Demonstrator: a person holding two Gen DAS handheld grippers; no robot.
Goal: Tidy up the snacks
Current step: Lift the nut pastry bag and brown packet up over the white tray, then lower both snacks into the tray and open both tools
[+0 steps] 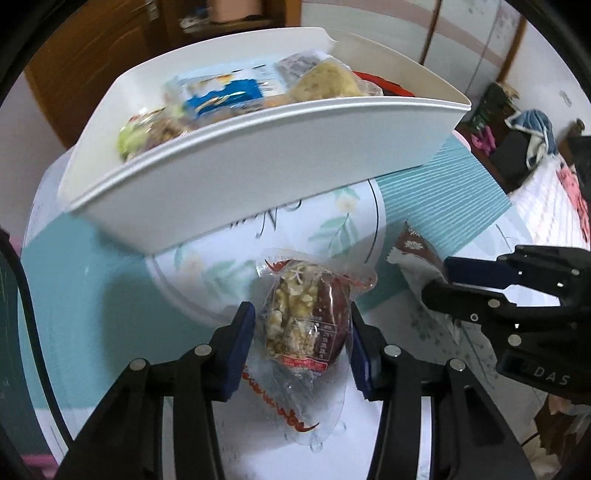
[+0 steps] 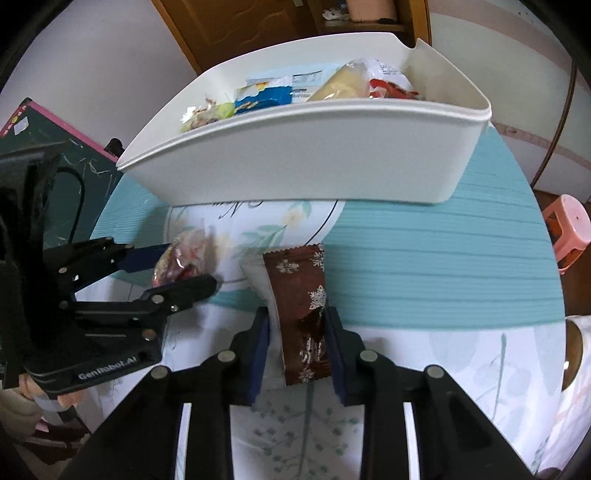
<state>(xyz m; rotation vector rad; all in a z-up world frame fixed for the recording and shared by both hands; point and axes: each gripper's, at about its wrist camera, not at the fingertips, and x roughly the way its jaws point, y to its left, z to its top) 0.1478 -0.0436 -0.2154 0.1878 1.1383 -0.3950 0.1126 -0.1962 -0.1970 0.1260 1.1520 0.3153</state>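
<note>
A white plastic bin sits on a table covered with a teal and white floral cloth. The bin has a curved front wall and a notch in its far rim. It holds several wrapped snacks, heaped near its top: a blue and white packet near the middle, a pale yellow wrapped piece to its right, a red packet at the right end, and a greenish wrapped item at the left end. The view is blurred there, so labels cannot be read.

In front of the bin, two more snacks sit outside it. The left gripper holds a clear packet containing a walnut-filled red date. Its blue pads sit against both sides of the packet, gripping it. The packet is just above or on the cloth; which one cannot be told.

Just to the right, the right gripper is clamped on a brown wrapper printed with white snowflakes. The wrapper stands between the closed pads, with its top end pointing toward the bin. Its underside shows white.

The two grippers are near each other, side by side, both angled down toward the table. Each one shows in the other's camera view.

Around the table, a pink stool stands to the right and a dark chalkboard with a pink edge sits to the left. A wooden door is behind the bin.
</note>
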